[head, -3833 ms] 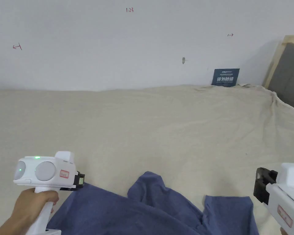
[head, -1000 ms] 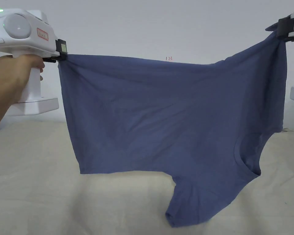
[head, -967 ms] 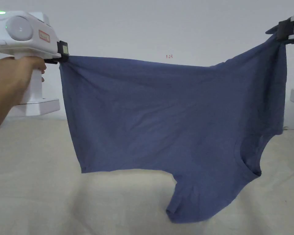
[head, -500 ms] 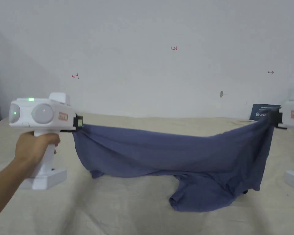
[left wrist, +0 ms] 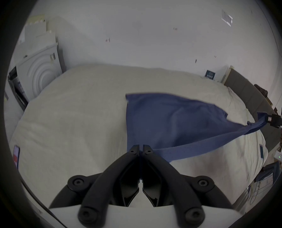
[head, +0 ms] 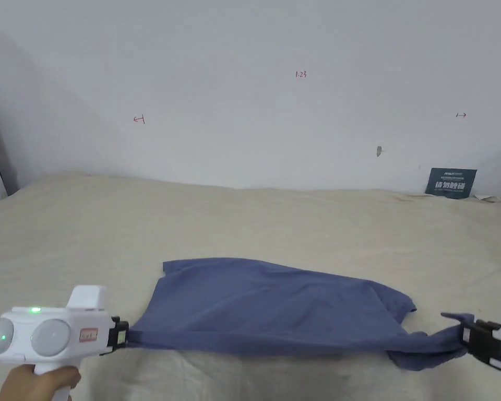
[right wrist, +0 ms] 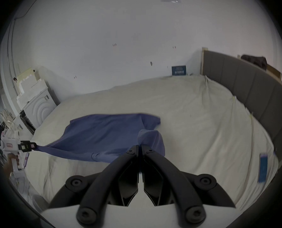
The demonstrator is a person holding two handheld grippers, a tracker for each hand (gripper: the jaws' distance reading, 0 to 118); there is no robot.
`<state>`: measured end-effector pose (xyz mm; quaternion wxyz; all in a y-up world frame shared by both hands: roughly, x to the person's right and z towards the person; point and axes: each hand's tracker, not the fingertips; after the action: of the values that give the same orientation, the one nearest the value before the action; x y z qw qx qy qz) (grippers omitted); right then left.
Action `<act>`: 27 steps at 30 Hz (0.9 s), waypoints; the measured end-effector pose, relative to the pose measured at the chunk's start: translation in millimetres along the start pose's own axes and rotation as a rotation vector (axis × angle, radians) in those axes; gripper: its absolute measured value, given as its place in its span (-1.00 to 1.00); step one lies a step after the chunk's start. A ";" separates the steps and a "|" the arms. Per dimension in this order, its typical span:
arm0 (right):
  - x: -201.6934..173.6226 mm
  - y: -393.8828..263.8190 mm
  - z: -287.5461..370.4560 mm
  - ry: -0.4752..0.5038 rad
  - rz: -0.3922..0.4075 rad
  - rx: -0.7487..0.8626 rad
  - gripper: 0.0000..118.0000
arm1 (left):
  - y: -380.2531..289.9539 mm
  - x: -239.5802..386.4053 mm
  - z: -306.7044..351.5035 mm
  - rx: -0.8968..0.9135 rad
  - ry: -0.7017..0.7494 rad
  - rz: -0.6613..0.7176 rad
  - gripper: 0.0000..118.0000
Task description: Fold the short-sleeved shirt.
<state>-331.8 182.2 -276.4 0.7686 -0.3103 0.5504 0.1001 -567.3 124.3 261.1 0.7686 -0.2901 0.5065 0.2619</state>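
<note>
A blue short-sleeved shirt (head: 275, 303) lies spread on the beige bed sheet (head: 296, 224), its far part flat and its near edge stretched taut just above the sheet. My left gripper (head: 125, 334) is shut on the shirt's near left corner. My right gripper (head: 466, 331) is shut on the near right corner, where the cloth bunches. In the left gripper view the jaws (left wrist: 141, 147) pinch the shirt (left wrist: 170, 121), with the other gripper (left wrist: 268, 120) far right. In the right gripper view the jaws (right wrist: 140, 146) clamp the shirt (right wrist: 107, 131), and the other gripper (right wrist: 34, 145) holds it at left.
A white wall (head: 244, 104) backs the bed, with a small dark blue sign (head: 451, 183) leaning at its foot. A grey headboard (right wrist: 252, 86) runs along the bed's right side. White appliances (left wrist: 38, 70) stand past the bed's left end.
Both grippers have come down and toward me with the shirt. It hung in the air a second ago; now most of it rests flat on the sheet.
</note>
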 end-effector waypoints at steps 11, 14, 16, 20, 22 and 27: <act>3.3 -113.7 93.0 0.024 -0.118 -0.096 -1.00 | -102.3 -25.1 31.5 -0.103 0.010 -0.004 -1.00; 6.8 -130.0 105.6 0.029 -0.113 -0.130 -1.00 | -123.5 -16.8 48.4 -0.137 0.023 -0.022 -1.00; 7.7 -139.6 114.2 0.015 -0.095 -0.151 -1.00 | -133.1 -14.9 54.9 -0.158 0.031 -0.042 -1.00; 14.5 -156.0 116.3 0.005 -0.096 -0.187 -0.99 | -146.7 -19.4 54.4 -0.198 0.035 -0.031 -1.00; 19.8 -164.4 105.8 -0.009 -0.103 -0.211 -0.99 | -151.9 -21.7 46.9 -0.212 0.046 -0.015 -1.00; 34.1 -187.4 52.4 -0.048 -0.142 -0.298 -0.99 | -165.5 -23.7 27.1 -0.255 0.066 -0.009 -1.00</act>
<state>-185.2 59.1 -228.0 0.7321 -0.4566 0.4876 0.1334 -443.3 26.1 321.7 0.7095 -0.3962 0.4927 0.3113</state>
